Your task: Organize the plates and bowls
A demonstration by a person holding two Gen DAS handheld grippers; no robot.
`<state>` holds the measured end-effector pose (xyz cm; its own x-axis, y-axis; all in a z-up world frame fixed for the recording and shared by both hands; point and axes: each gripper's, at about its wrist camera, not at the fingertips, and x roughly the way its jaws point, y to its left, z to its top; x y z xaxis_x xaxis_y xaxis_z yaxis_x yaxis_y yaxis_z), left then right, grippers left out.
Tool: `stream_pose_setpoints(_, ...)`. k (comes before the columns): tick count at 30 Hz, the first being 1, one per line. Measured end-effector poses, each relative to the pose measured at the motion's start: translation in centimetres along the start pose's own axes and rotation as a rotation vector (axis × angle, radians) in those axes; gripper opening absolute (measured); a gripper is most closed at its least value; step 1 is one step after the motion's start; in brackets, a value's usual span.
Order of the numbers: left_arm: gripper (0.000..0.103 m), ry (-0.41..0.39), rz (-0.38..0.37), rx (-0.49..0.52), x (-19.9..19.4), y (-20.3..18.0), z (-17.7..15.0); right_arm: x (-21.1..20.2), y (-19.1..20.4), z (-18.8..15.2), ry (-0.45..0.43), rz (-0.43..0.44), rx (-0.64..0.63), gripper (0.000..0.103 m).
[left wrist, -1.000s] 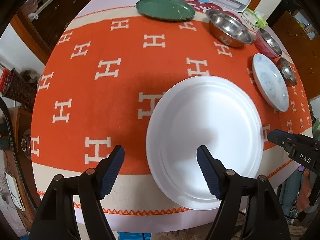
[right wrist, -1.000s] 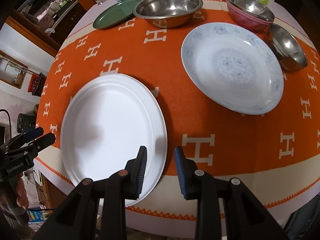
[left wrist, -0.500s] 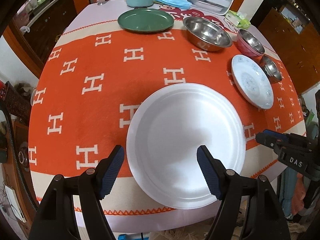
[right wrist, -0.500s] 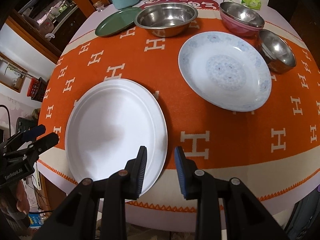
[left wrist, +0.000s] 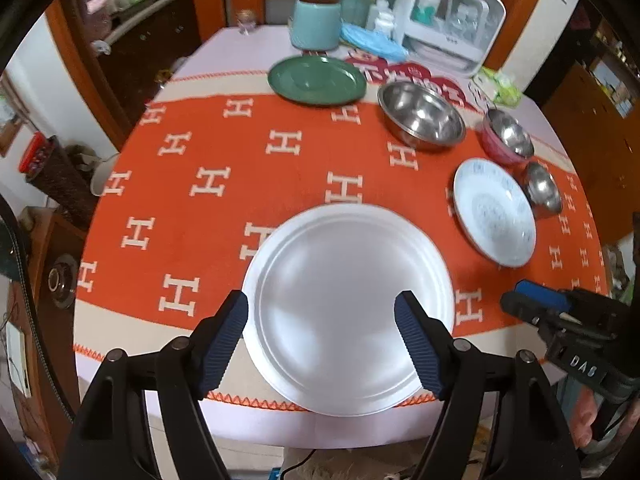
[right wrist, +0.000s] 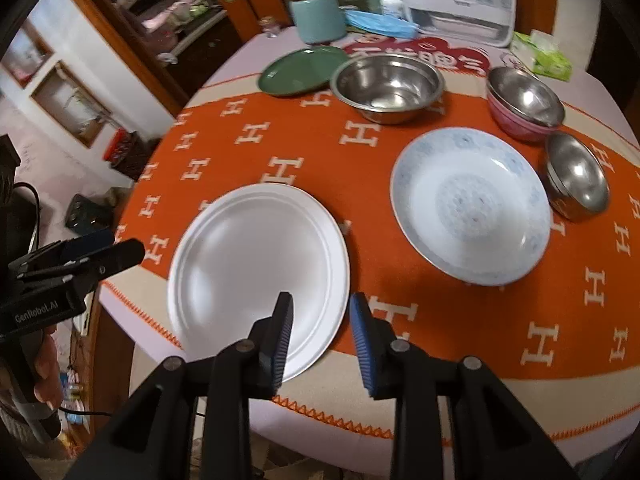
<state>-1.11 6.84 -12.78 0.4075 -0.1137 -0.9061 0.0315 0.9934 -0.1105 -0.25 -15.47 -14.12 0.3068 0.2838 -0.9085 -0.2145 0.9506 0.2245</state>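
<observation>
Left wrist view: the left gripper (left wrist: 322, 320) hovers over a large round white plate (left wrist: 348, 304) at the near edge of the desk; its jaws are opening wide and hold nothing.

Right wrist view: the right gripper (right wrist: 320, 324) hangs above that plate's right rim, jaws narrow, opening, empty. A blue-patterned shallow plate (right wrist: 470, 210) lies apart. Nothing looks stacked yet; the next move probably calls for pinching one plate's rim.
</observation>
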Motion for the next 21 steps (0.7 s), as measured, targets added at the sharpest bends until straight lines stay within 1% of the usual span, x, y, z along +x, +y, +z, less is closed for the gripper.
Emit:
stream_pose_setpoints(2, 0.08, -0.027, 0.005, -0.017, -0.9, -0.4, -0.5, -0.2, -0.1, 0.0, -0.014, 0.016, -0.016, 0.041)
stream_pose_setpoints(4, 0.08, -0.038, 0.014, -0.028, -1.5, -0.7, -1.0, -0.1, -0.1, 0.0, -0.017, 0.029, -0.029, 0.041)
stream_pose_setpoints(10, 0.081, -0.026, 0.037, -0.042, -1.8, -1.1, -2.4, 0.9, -0.2, 0.0, 0.029, 0.08, -0.032, 0.041)
stream_pose_setpoints(12, 0.081, -0.017, 0.039, -0.039, -1.5, -1.0, -2.4, 1.1, -0.3, 0.2, 0.035, 0.08, -0.028, 0.041)
stream_pose_setpoints(16, 0.081, -0.019, 0.031, -0.03, -0.8, -0.4, -0.8, 1.1, -0.3, 1.1, 0.017, 0.062, -0.036, 0.041)
stream_pose_setpoints(18, 0.081, -0.025, 0.026, -0.019, -0.5, -0.2, 0.5, 1.1, -0.3, 2.3, 0.008, 0.037, -0.042, 0.041)
stream_pose_setpoints(21, 0.081, -0.03, 0.035, 0.037, 0.4, 0.6, 4.3, 1.1, -0.4, 5.1, -0.001, 0.023, -0.031, 0.041)
